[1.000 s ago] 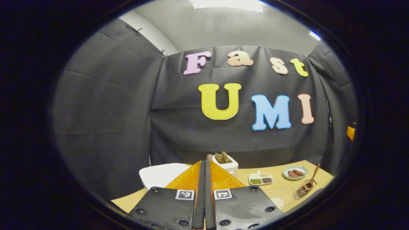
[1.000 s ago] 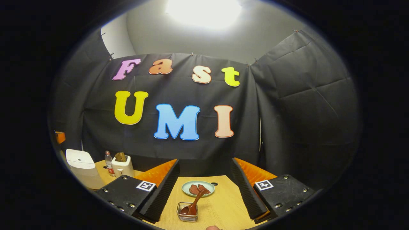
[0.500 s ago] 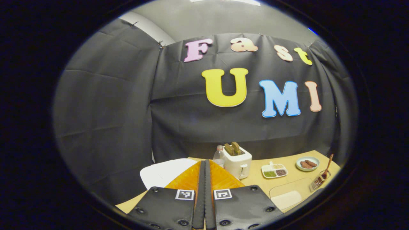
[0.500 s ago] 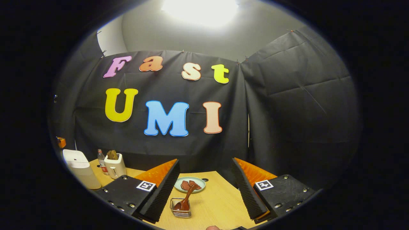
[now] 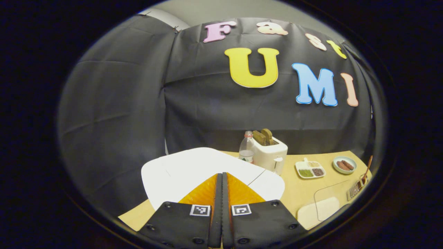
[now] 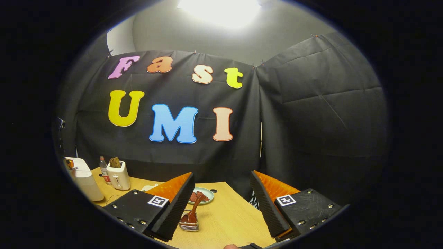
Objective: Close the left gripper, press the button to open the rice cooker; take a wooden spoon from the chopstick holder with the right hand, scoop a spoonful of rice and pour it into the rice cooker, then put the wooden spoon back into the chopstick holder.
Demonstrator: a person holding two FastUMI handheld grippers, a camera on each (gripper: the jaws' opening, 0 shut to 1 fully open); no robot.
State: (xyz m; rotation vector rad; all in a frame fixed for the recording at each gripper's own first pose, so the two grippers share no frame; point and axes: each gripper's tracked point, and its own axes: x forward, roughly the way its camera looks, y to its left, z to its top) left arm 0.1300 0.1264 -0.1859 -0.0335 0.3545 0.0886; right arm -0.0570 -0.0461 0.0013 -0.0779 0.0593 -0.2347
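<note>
Here our left gripper [image 5: 222,180], fingers together, hovers over the rigid white rice cooker [image 5: 193,166]; our right gripper [image 6: 221,193], fingers apart, faces the light, stiff wooden spoon [image 6: 192,211], best pinched by its handle.

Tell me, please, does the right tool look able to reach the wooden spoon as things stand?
Probably yes: the right tool is open, and the wooden spoon stands upright in its wire holder with bare table around.
</note>
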